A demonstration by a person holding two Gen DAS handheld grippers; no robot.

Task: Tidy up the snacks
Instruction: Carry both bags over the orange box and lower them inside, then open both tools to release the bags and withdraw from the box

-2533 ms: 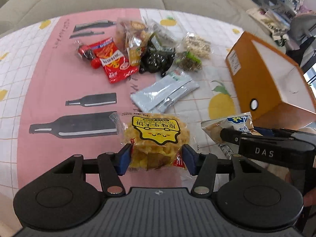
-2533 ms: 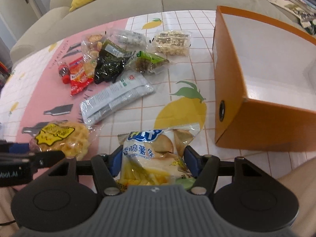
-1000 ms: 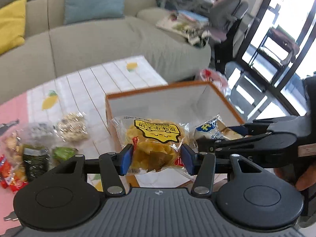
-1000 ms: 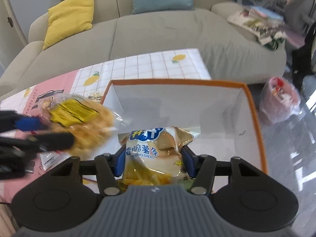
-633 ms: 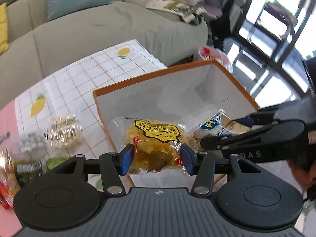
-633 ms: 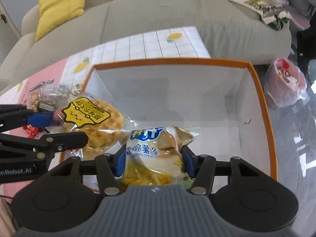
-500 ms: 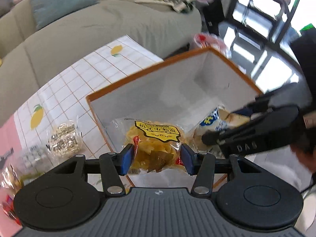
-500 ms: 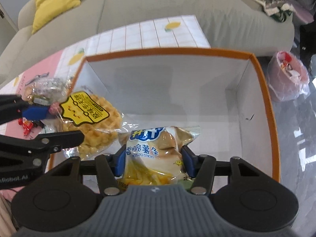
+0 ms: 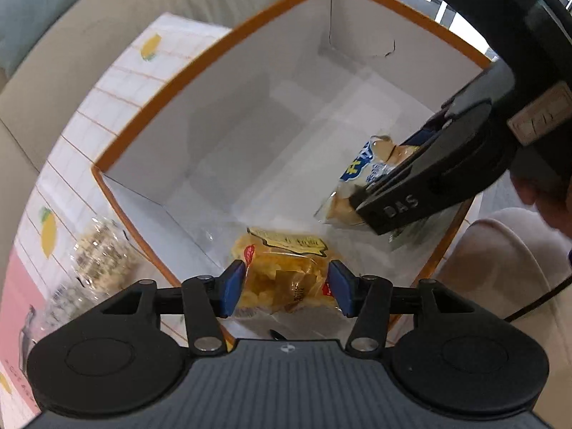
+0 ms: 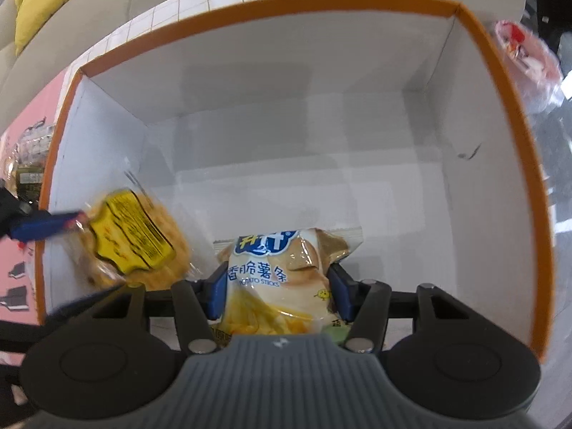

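1. Left wrist view: the left gripper is clenched on the waffle pack, blue pads pressed into both sides. The pack hangs inside the box, close to the near-left corner, and I can't tell if it's touching the floor of the box.
2. Right wrist view: the right gripper is clamped on the chips bag, also down inside the box, near the middle of the front edge.
3. Both snacks sit just beside each other, so that's 2 grippers crowded into 1 box.
4. My guess at what could go wrong: letting go from too high, so a bag lands on its edge or leans on the wall instead of lying flat.
5. Also, the grippers are so close that pulling 1 out could clip the other, or a pad could snag the crinkly wrapper and drag a bag back out.
6. A bump on the thin wall could shove the box toward the snacks left on the table.
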